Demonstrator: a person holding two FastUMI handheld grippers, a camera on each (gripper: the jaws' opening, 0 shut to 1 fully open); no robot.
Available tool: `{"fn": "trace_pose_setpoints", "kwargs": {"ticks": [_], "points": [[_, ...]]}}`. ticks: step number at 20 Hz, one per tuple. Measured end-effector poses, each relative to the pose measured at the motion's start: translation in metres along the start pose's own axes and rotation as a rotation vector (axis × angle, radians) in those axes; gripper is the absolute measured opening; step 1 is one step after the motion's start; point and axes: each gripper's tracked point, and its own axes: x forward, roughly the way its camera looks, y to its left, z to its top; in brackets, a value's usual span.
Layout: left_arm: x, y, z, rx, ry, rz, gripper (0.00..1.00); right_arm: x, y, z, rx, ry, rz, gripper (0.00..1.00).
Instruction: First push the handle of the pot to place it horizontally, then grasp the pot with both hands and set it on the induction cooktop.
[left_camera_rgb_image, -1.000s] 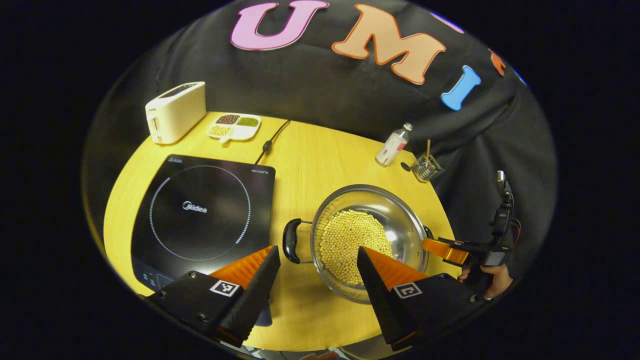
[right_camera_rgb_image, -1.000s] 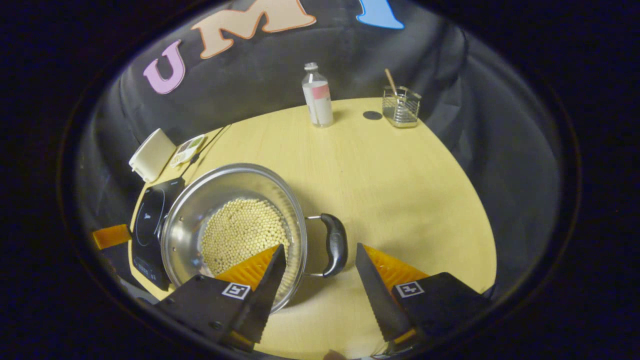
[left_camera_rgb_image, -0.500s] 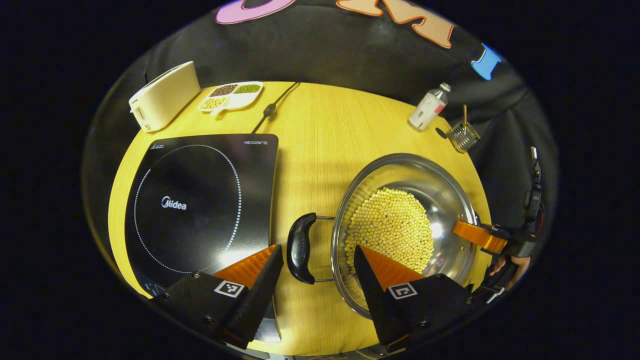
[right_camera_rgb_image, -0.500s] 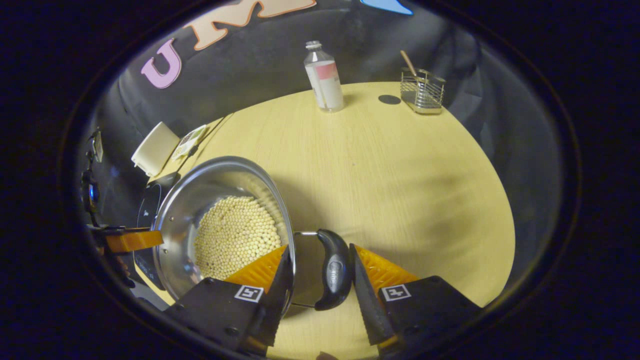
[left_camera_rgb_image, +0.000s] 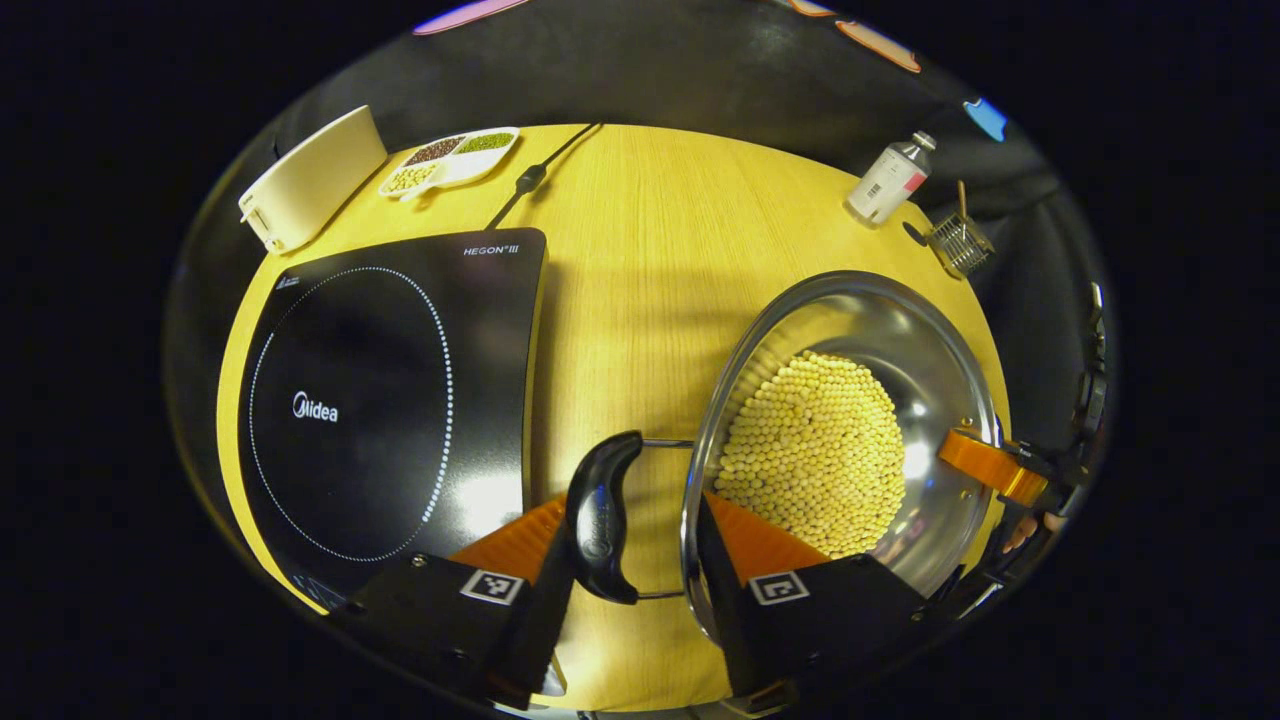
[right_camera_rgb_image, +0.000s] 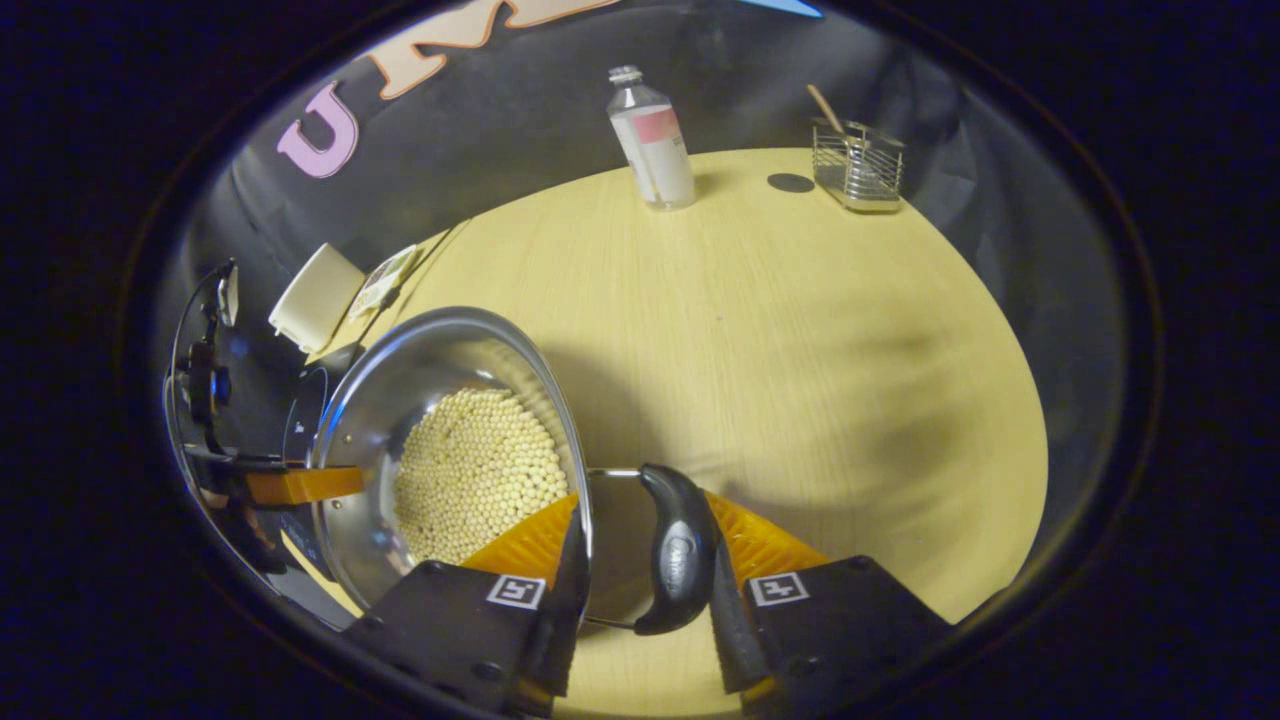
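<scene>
Jaws of both grippers, left (left_camera_rgb_image: 632, 545) and right (right_camera_rgb_image: 640, 560), have come in from wide open and now straddle the pot (left_camera_rgb_image: 845, 450) handles, nearly clenched; contact unclear. The pot sits near the worktop's front edge, beside the "Midea" cooktop (left_camera_rgb_image: 385, 400), seemingly ready to lift.

1. The left gripper (left_camera_rgb_image: 630, 560) straddles the pot's (left_camera_rgb_image: 850, 450) black handle (left_camera_rgb_image: 600, 515); whether both fingers press it is unclear.
2. Beans (left_camera_rgb_image: 815, 450) fill the pot.
3. The cooktop (left_camera_rgb_image: 385, 400) lies left of the pot on the table (left_camera_rgb_image: 640, 260).
4. The right gripper (left_camera_rgb_image: 985, 468) is at the pot's far rim.
</scene>
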Motion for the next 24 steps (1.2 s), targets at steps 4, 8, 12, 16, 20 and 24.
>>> {"fn": "trace_pose_setpoints", "kwargs": {"ticks": [4,8,12,16,20,24], "points": [[0.0,0.0,0.0,0.024,0.011,-0.007,0.67,-0.001,0.0,0.002,-0.006,-0.007,-0.006,0.59],[-0.004,-0.001,-0.001,0.001,0.001,0.002,0.59,0.0,-0.001,0.001,0.024,0.01,-0.002,0.45],[-0.017,-0.007,0.006,0.027,-0.032,0.0,0.58,-0.008,-0.002,0.007,0.058,0.004,0.01,0.44],[-0.039,0.003,0.014,0.02,-0.062,0.01,0.59,-0.024,0.018,0.014,0.045,-0.016,0.031,0.43],[-0.057,0.031,0.013,-0.02,-0.078,0.028,0.56,-0.026,0.049,0.019,0.018,-0.022,0.062,0.43],[-0.067,0.061,0.015,-0.032,-0.1,0.023,0.56,-0.026,0.084,0.021,0.003,-0.025,0.073,0.5]]}}
